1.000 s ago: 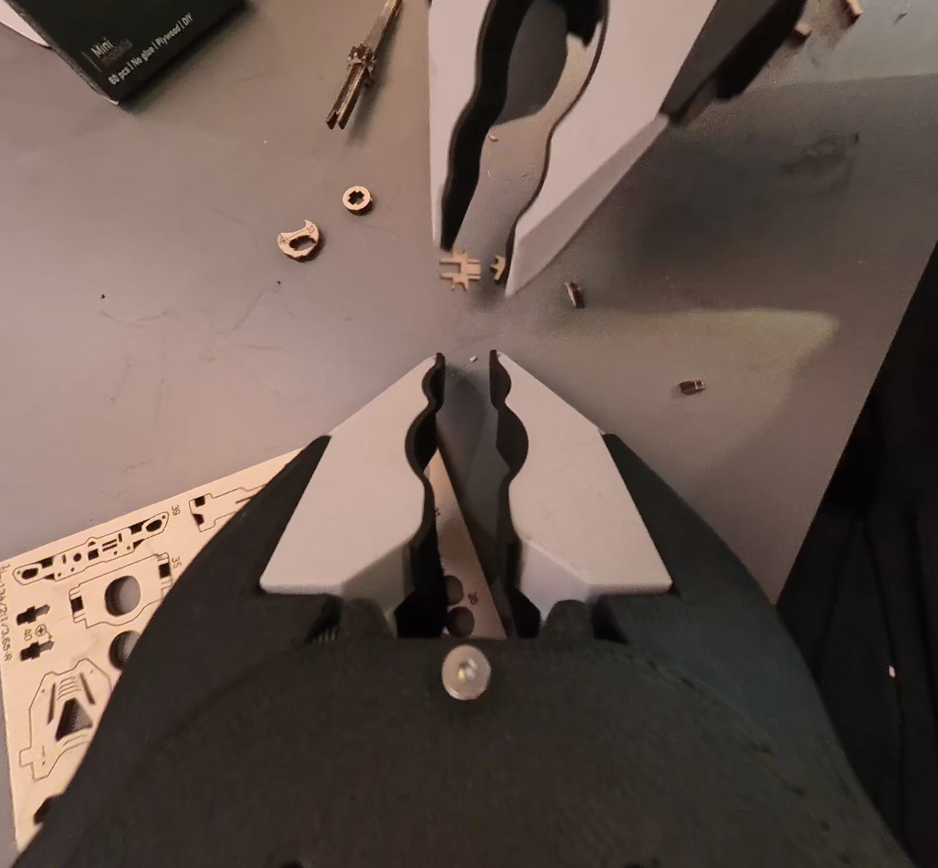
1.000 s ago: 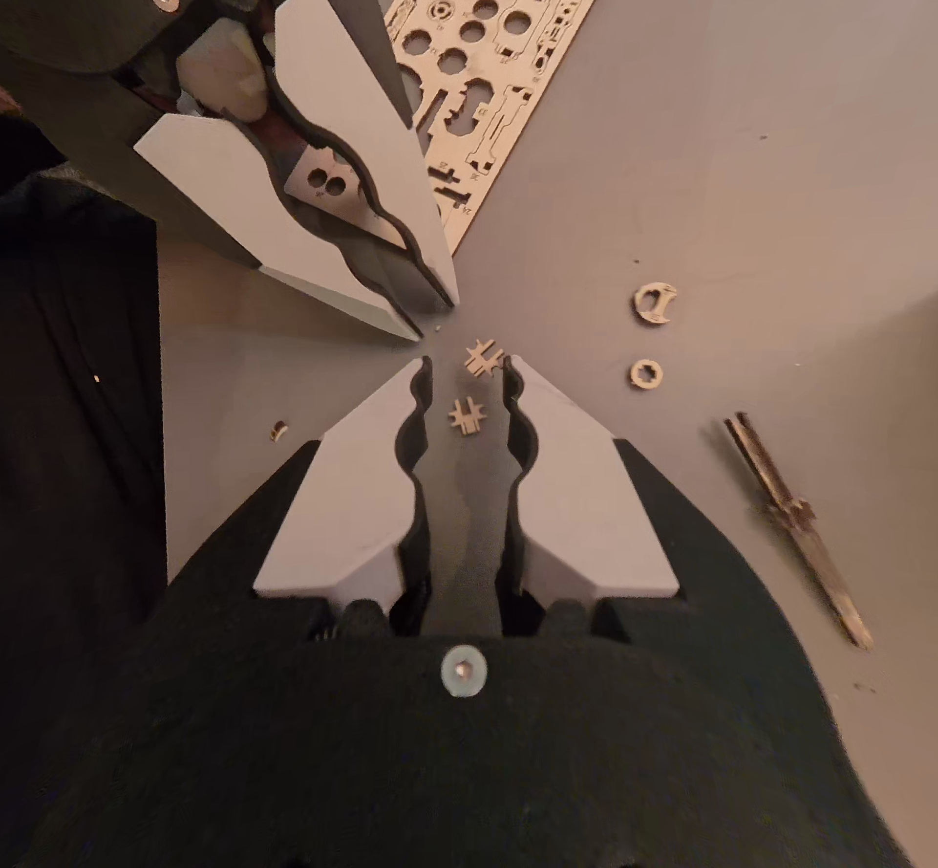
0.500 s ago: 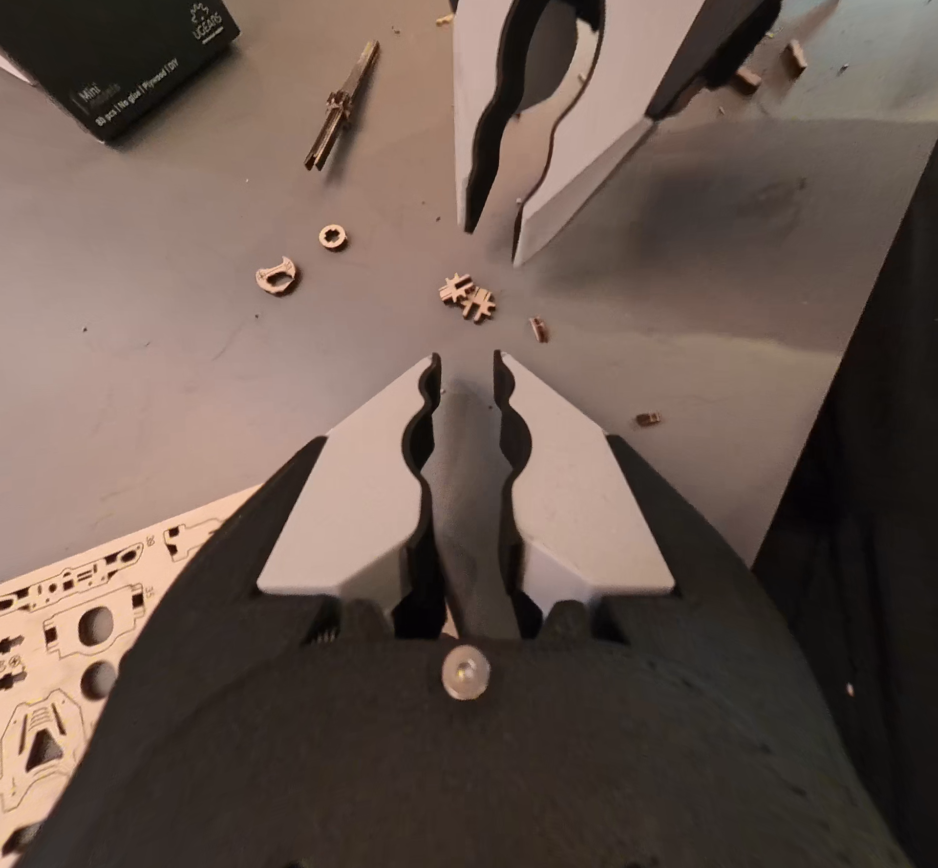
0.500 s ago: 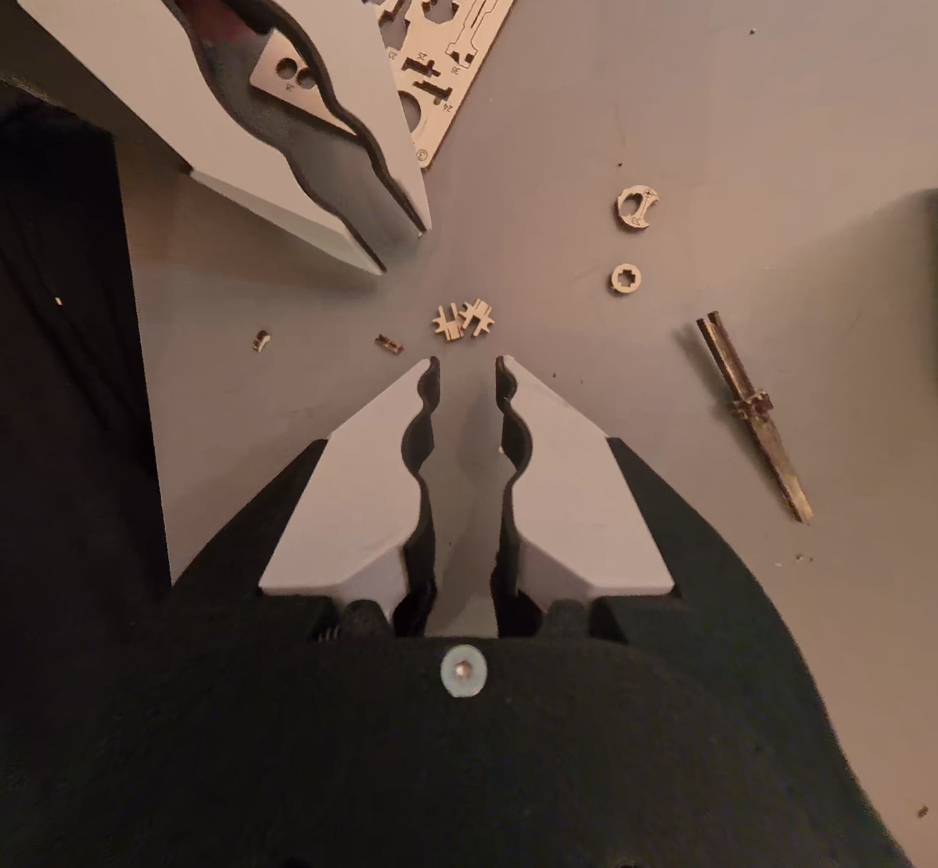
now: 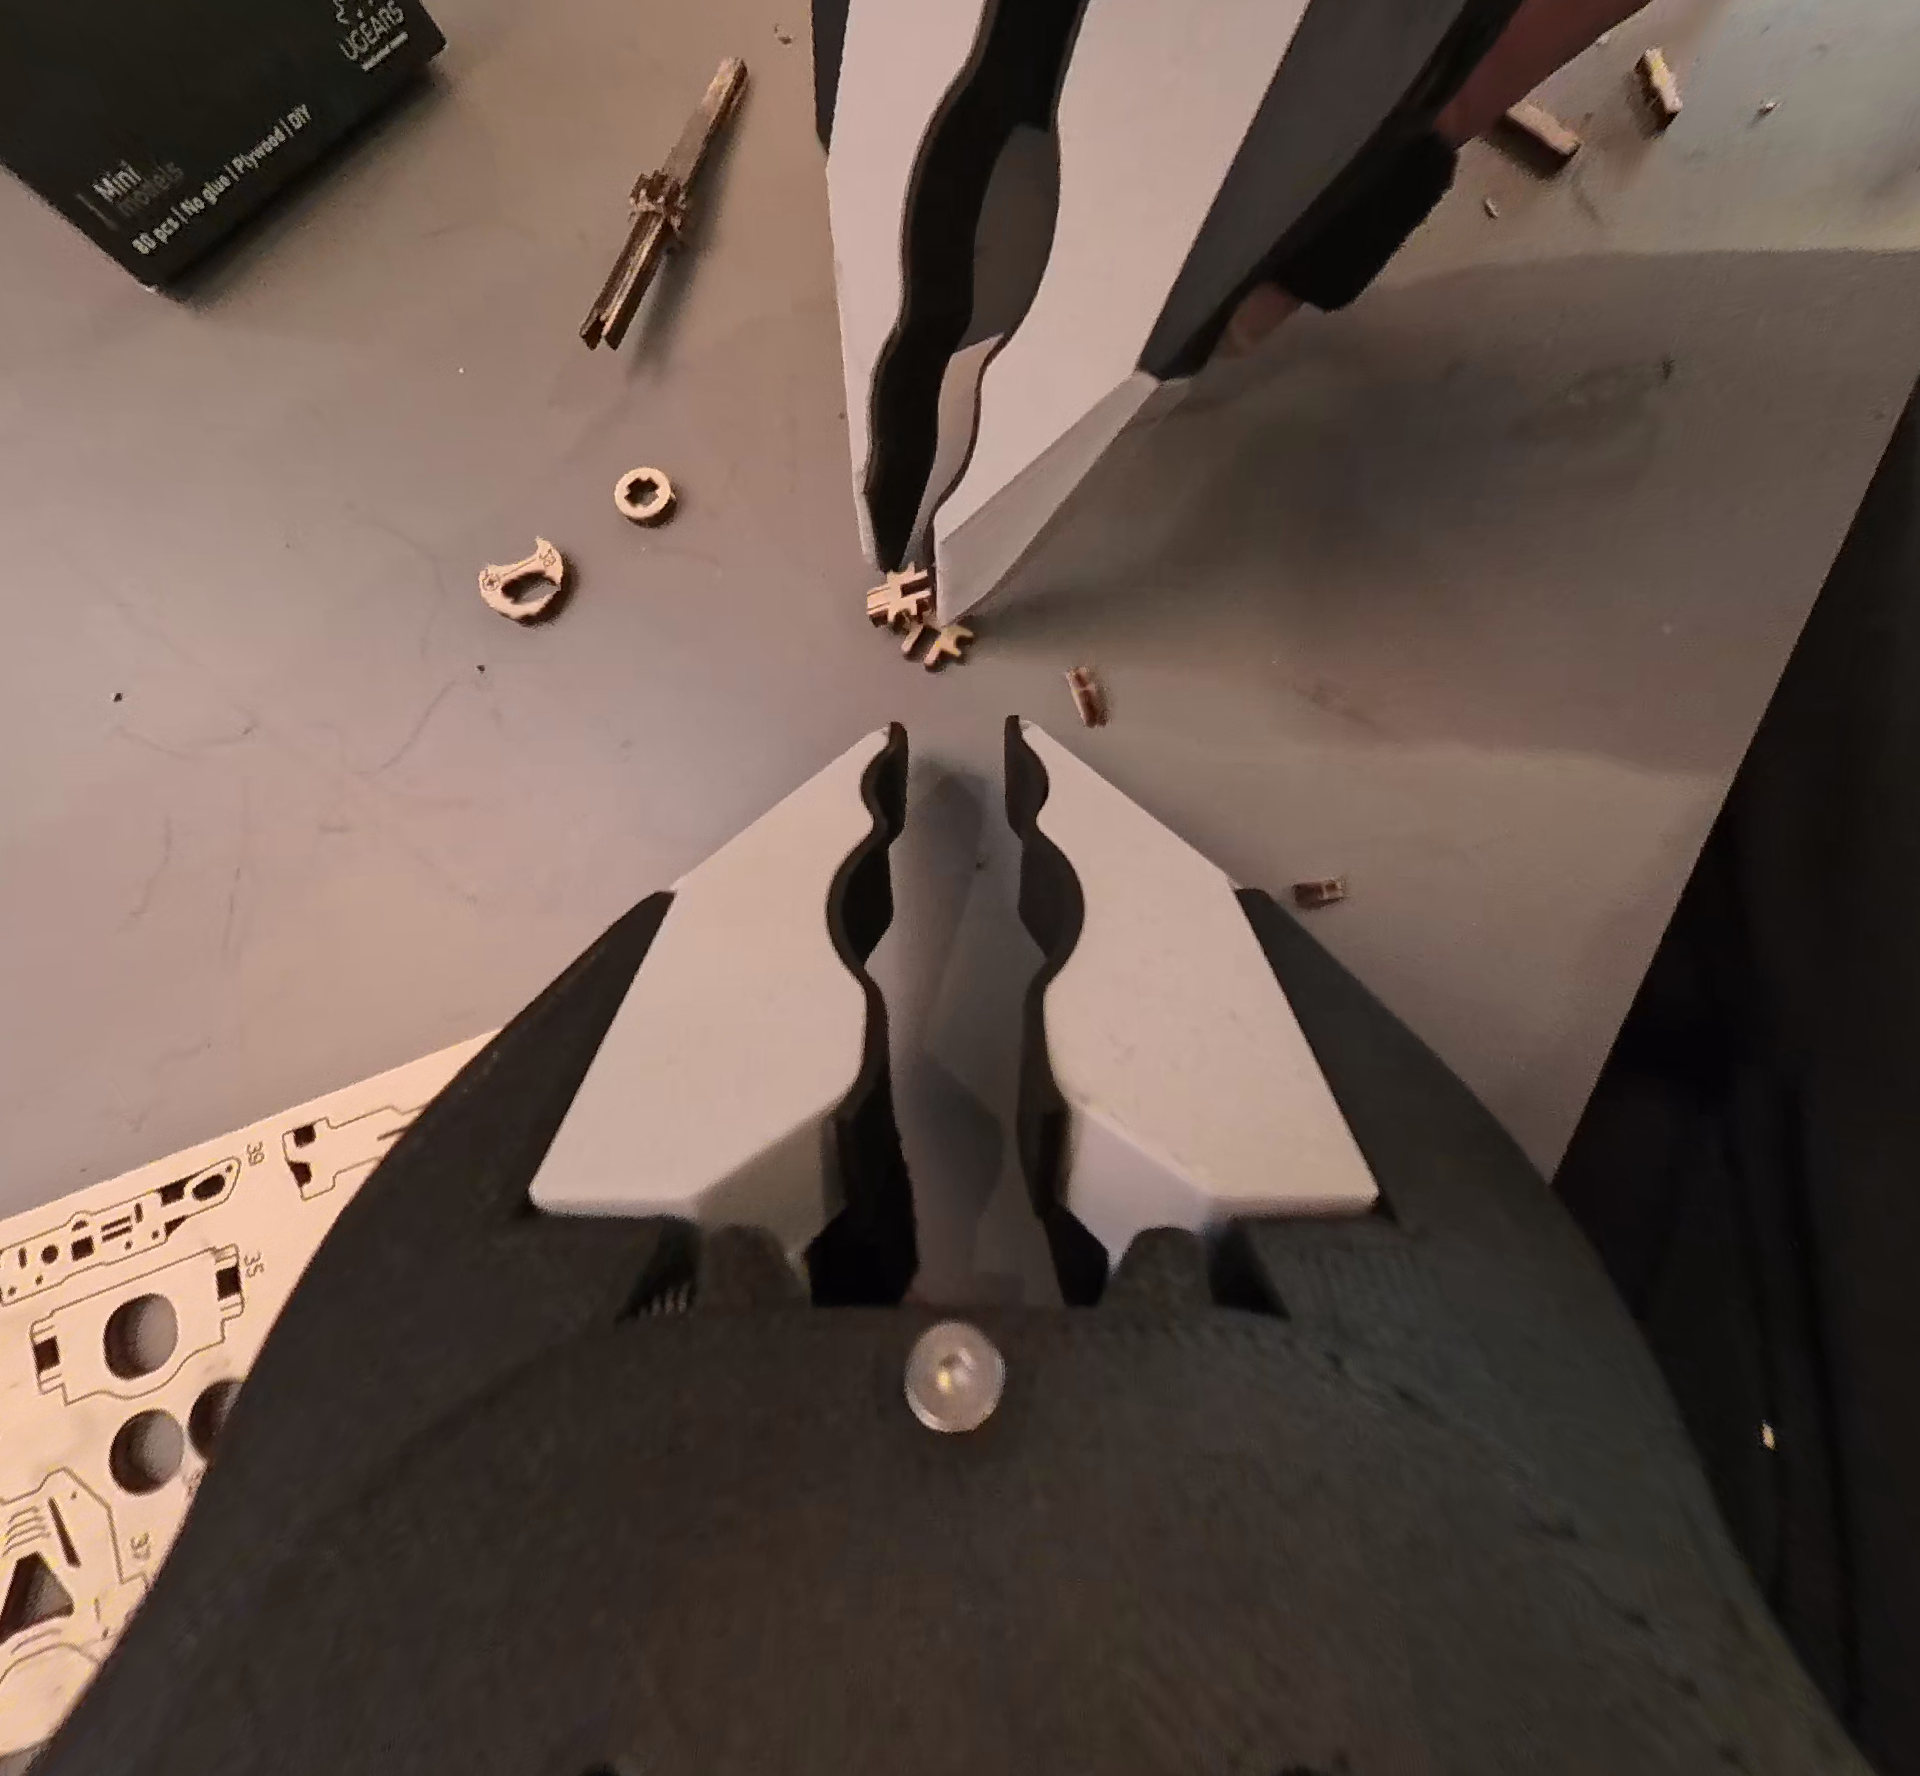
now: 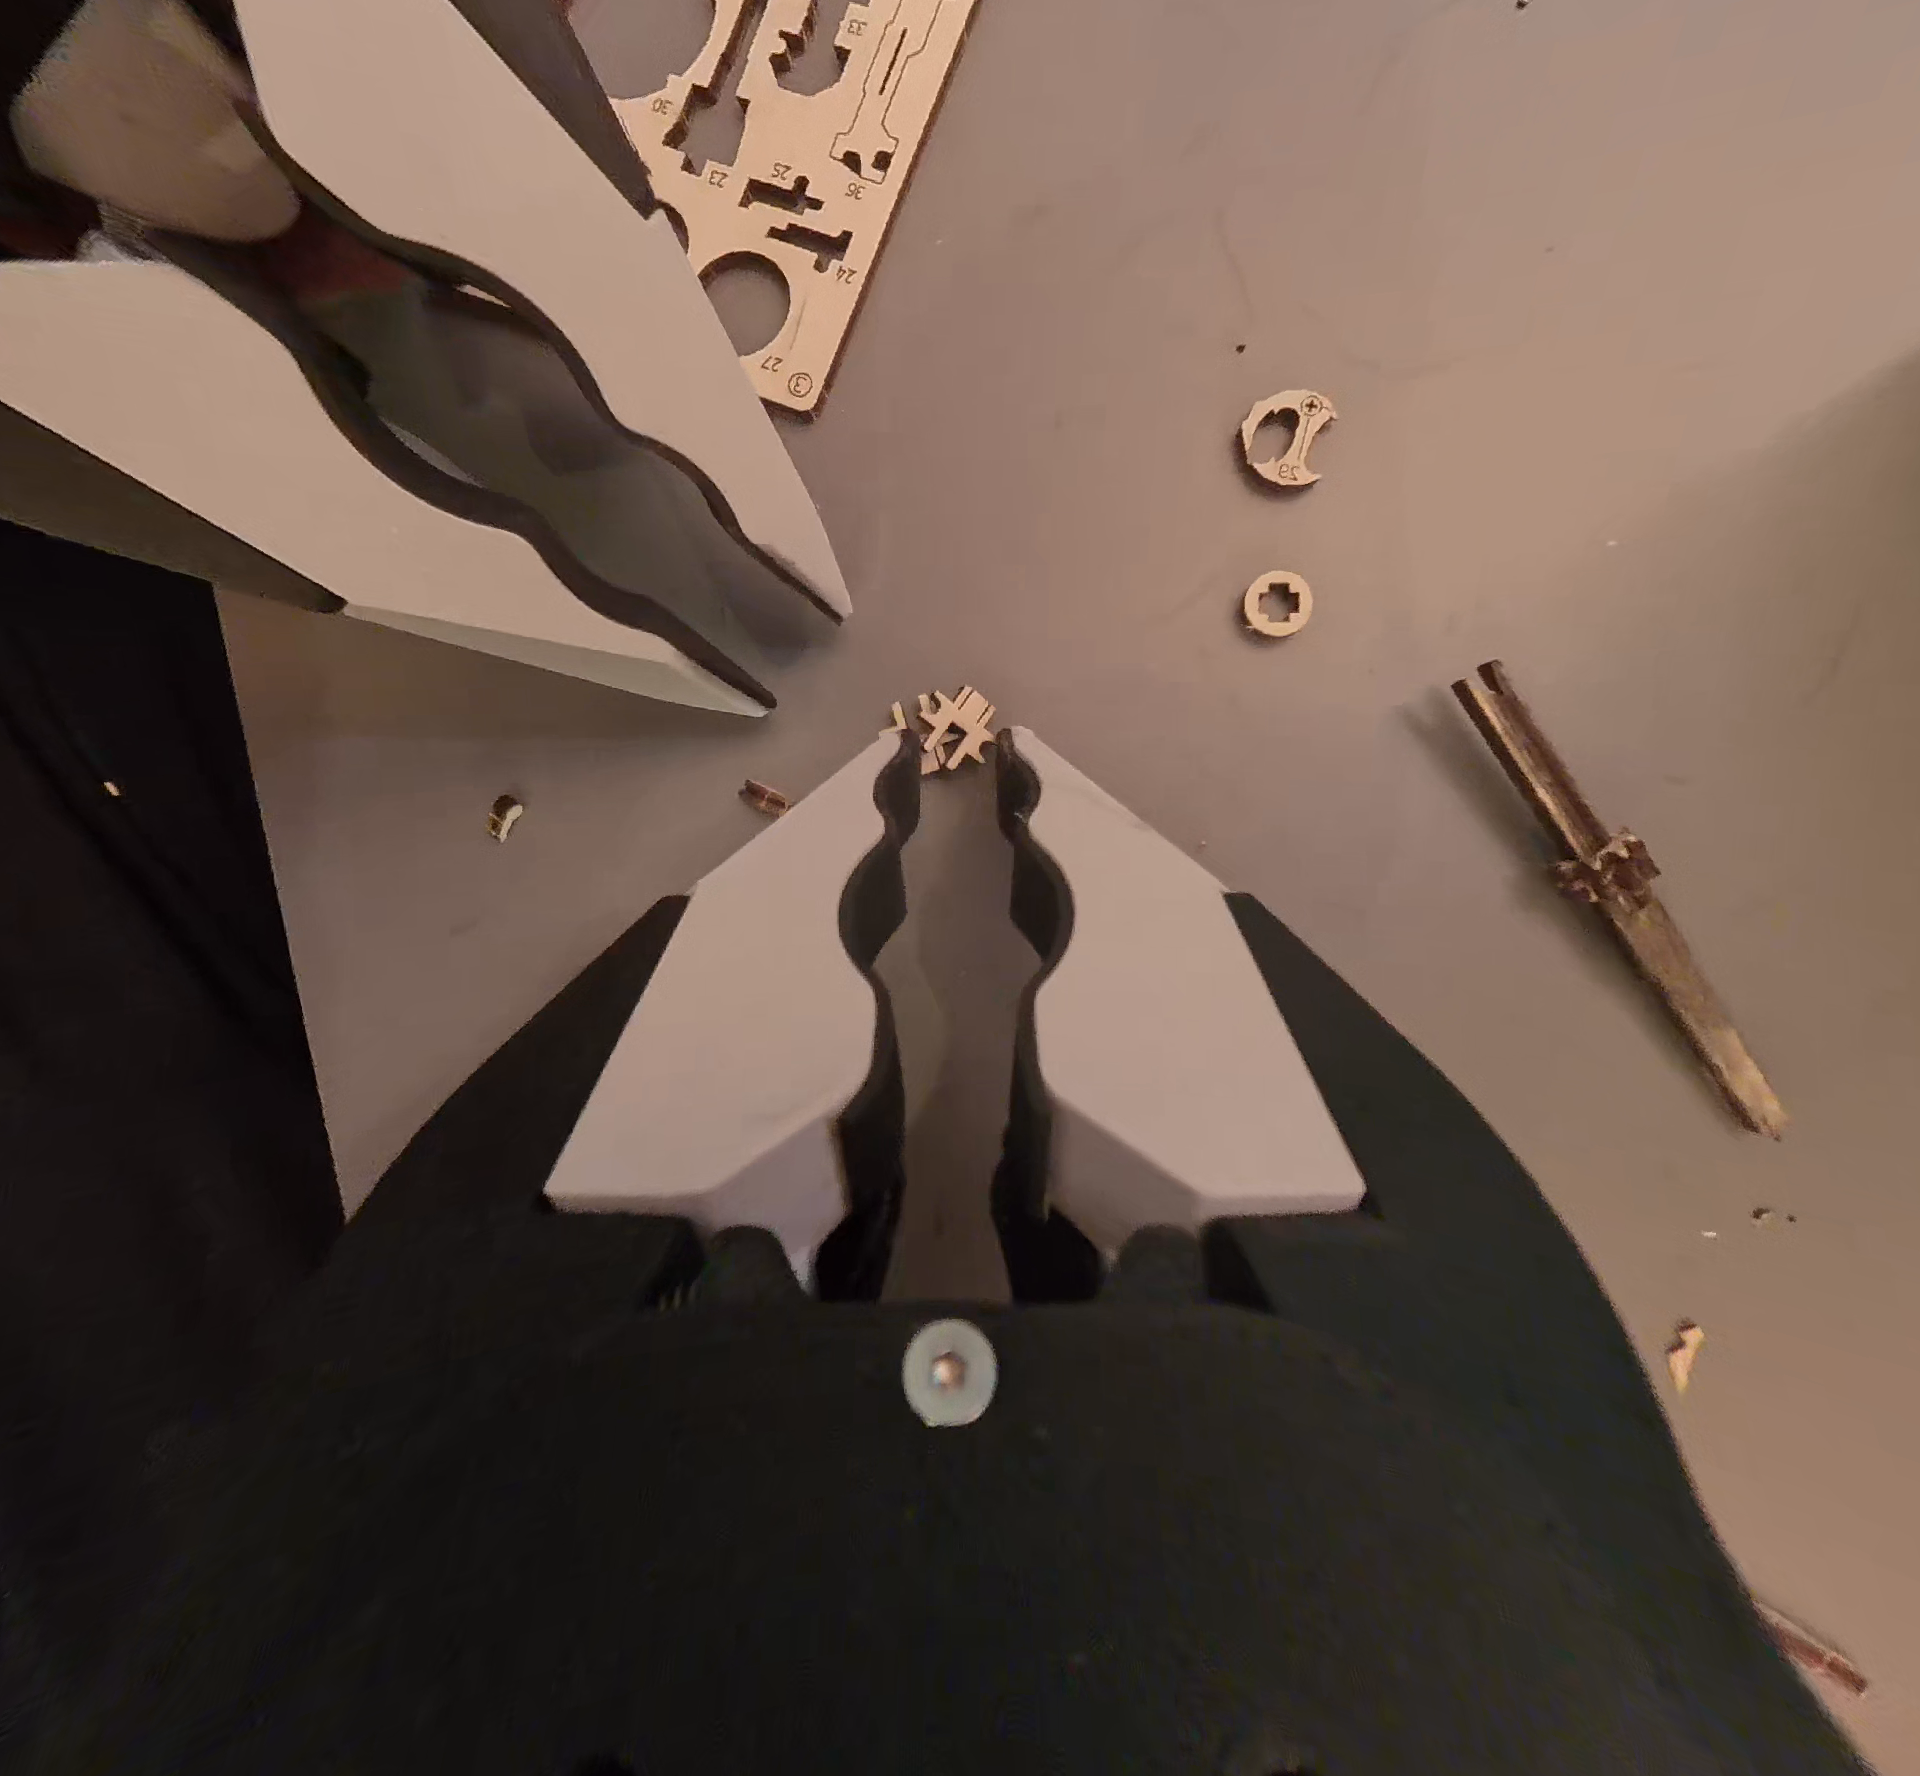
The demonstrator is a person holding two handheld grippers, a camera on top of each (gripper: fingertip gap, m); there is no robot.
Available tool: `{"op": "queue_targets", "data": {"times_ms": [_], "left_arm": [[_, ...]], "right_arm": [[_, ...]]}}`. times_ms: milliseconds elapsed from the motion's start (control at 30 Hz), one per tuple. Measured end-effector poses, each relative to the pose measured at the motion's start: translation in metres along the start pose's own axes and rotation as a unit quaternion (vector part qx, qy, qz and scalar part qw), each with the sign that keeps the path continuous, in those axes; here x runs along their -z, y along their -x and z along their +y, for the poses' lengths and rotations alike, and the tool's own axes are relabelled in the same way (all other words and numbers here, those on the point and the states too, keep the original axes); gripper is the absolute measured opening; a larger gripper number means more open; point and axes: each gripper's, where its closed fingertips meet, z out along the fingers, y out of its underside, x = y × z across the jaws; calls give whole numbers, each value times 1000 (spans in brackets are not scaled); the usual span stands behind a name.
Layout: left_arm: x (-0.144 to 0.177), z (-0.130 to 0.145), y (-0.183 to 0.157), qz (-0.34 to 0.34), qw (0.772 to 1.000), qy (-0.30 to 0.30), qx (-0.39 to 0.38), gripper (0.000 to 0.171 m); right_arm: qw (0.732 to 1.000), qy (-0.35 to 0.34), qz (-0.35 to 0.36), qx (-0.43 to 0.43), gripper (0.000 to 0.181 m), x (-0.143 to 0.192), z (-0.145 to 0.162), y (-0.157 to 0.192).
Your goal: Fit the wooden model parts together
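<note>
Right gripper (image 6: 961, 739) at the cross pieces (image 6: 954, 727) on the desk (image 6: 1455, 168).
Its fingers stand slightly apart, tips flanking one cross without clamping it. Left gripper (image 5: 954, 734) hovers near, fingers apart and empty. Ring (image 6: 1277, 604), crescent (image 6: 1286, 438) and shaft (image 6: 1610, 895) lie rightward; the sheet (image 6: 831, 64) beyond.

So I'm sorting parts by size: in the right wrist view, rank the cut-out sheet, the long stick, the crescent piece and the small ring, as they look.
1. Cut-out sheet, partly cropped and hidden
2. Long stick
3. Crescent piece
4. Small ring

All lie flat on the table, so the order seems safe.
</note>
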Motion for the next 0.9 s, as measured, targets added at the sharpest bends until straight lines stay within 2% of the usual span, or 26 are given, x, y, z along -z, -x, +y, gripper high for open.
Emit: {"op": "queue_targets", "data": {"times_ms": [200, 333, 433, 567, 767, 900], "left_arm": [[-1, -4, -1, -1, 1000, -2, 1, 17], [4, -3, 0, -1, 1000, -5, 7, 17], [9, -1, 1, 2, 1000, -9, 11, 18], [15, 0, 1, 6, 1000, -9, 15, 22], [40, -3, 15, -5, 999, -26, 24, 23], [62, 0, 33, -32, 998, -39, 35, 25]], "right_arm": [[1000, -12, 7, -10, 11, 18, 1, -6], [999, 30, -11, 42, 11, 19, 12, 8], [996, 52, 10, 67, 12, 14, 16, 10], [996, 81, 2, 35, 39, 11, 24, 14], [999, 28, 21, 6, 37, 41, 16, 17], [998, -26, 50, -20, 26, 72, 18, 21]]}}
